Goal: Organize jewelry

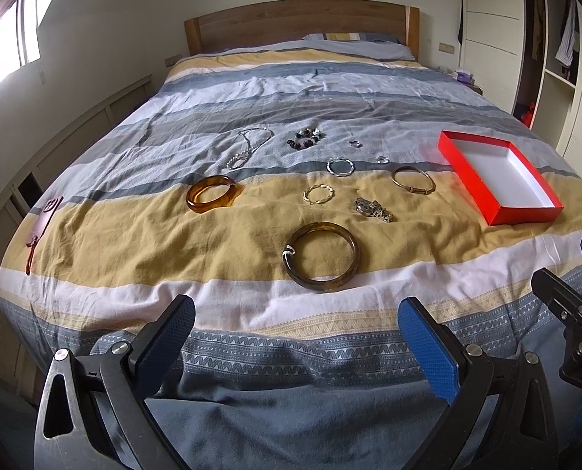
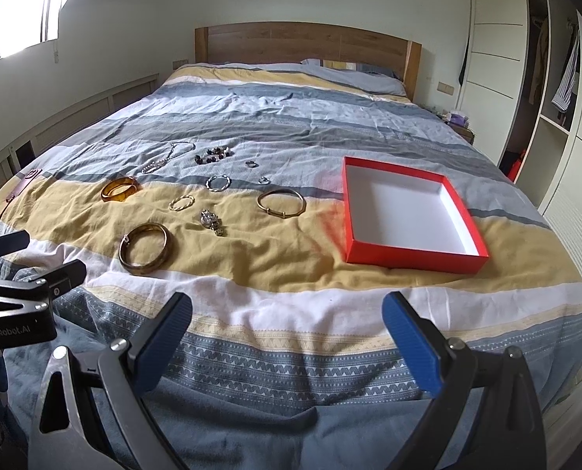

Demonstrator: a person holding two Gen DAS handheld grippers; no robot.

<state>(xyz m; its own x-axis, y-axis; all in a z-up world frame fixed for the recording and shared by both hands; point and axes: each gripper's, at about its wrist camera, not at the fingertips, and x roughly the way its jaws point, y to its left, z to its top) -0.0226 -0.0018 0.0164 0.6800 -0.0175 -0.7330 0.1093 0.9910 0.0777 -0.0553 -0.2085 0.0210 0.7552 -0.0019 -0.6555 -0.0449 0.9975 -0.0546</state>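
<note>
I have both tongs hanging above the foot of the bed [image 1: 95, 235], and both are spread wide with nothing between their blue pads. My left gripper [image 1: 296, 335] points at the dark brown bangle [image 1: 321, 257], which lies on the yellow stripe of the cover, nearest to me. My right gripper [image 2: 287, 327] sits beside the left one; in the right view the left tongs show at 9 o'clock.

The rest of the jewelry is spread beyond that bangle. From it, an amber bangle [image 1: 211, 193] lies at 10 o'clock, a thin twisted gold bracelet [image 1: 319, 194] at 12 o'clock, and a crumpled silver watch band [image 1: 372, 208] at 2 o'clock. Farther along, a plain gold bangle [image 1: 413, 179] sits at 1 o'clock, with a twisted silver bracelet [image 1: 340, 166] on the grey band behind the gold bracelet. Two small rings [image 1: 354, 143] [image 1: 382, 159] lie apart from each other past the silver bracelet. A dark bead bracelet [image 1: 305, 138] and a silver chain necklace [image 1: 249, 147] are the farthest pieces.

The red box [image 2: 408, 258] is open and white inside, holding nothing. It rests on the cover at 3 o'clock from the jewelry, well apart from every piece, and stands straight ahead of my right tongs.

A reddish strap [image 1: 42, 227] lies near the left edge of the bed.
</note>
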